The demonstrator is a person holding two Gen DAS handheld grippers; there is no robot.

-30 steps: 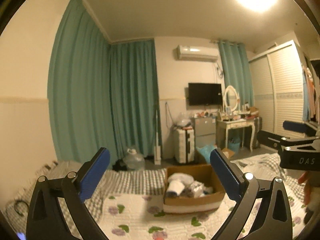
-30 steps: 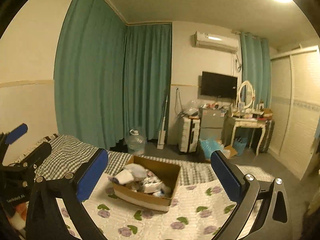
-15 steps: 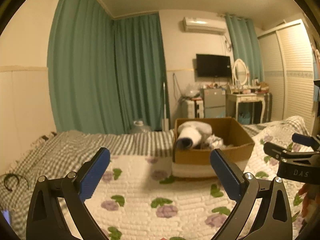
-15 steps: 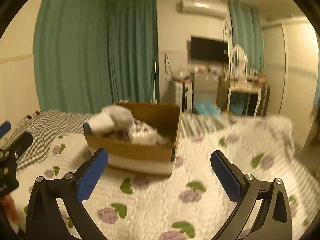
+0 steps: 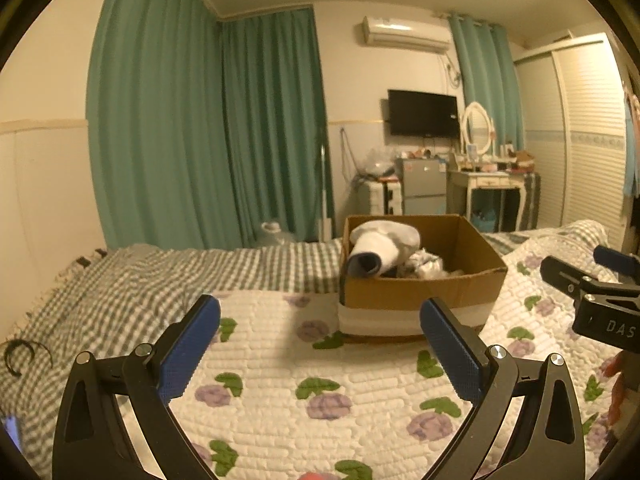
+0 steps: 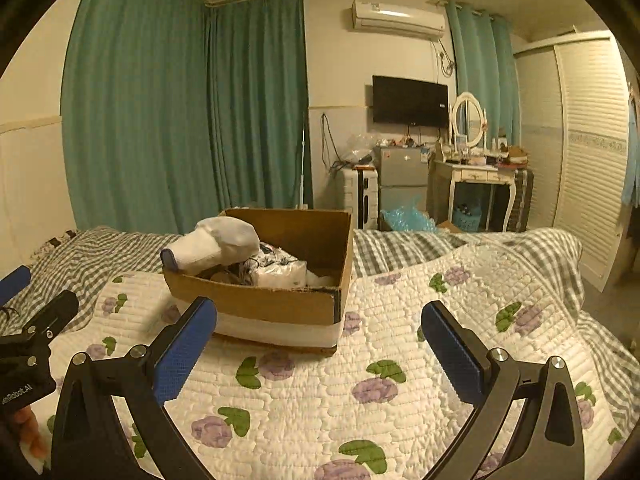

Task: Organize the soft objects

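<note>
A rolled white sock (image 5: 382, 246) pokes over the near-left corner of the cardboard box (image 5: 420, 294) on the floral quilt (image 5: 320, 364) (other soft items lie behind it). Left gripper (image 5: 320, 344) and right gripper (image 6: 318, 344) hover just short of it, both spread wide and empty.

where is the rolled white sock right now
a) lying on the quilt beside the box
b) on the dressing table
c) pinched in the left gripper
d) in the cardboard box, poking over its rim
d: the sock sits in the box with its cuff end over the rim, and both the left gripper and the right gripper are open and empty.
</note>
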